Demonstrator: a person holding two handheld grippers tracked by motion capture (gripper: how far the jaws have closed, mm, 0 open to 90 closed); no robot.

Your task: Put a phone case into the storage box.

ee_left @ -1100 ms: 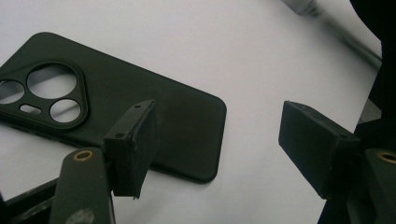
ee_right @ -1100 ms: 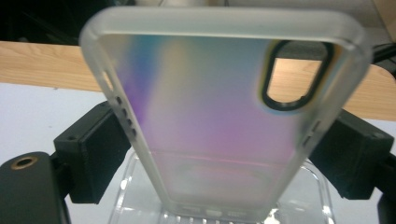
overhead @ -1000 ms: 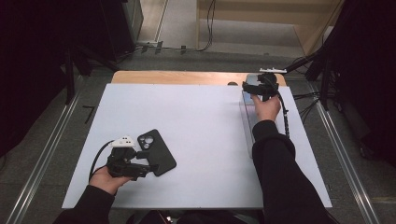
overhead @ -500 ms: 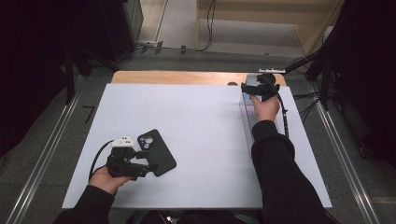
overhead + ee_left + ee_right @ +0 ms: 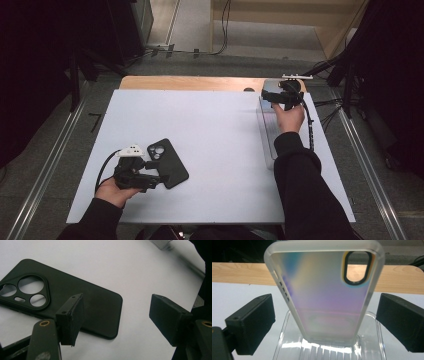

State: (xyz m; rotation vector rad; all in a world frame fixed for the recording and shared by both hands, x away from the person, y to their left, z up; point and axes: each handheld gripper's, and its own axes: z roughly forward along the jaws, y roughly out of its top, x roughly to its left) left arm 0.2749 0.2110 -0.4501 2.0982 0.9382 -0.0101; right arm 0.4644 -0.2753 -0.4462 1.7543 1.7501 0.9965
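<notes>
A black phone case (image 5: 171, 163) (image 5: 97, 305) lies flat on the white table sheet, camera cut-outs up. My left gripper (image 5: 156, 175) (image 5: 118, 315) rests at its near corner, open; one pad hovers over the case's edge, the other over bare sheet. At the far right, a frosted iridescent phone case (image 5: 324, 295) (image 5: 270, 84) stands upright in a clear ridged rack (image 5: 287, 345) (image 5: 267, 135). My right gripper (image 5: 283, 92) (image 5: 327, 312) straddles that case. Its jaws have just been opening, and both pads stand apart from the case's sides.
A wooden strip (image 5: 190, 82) (image 5: 237, 272) runs along the table's far edge behind the rack. The white sheet (image 5: 215, 125) covers the table. Cables (image 5: 310, 130) trail beside the right forearm. Metal rails and dark equipment flank the table.
The right hand has shifted only very slightly at the rack. The left hand and the black case have not moved.
</notes>
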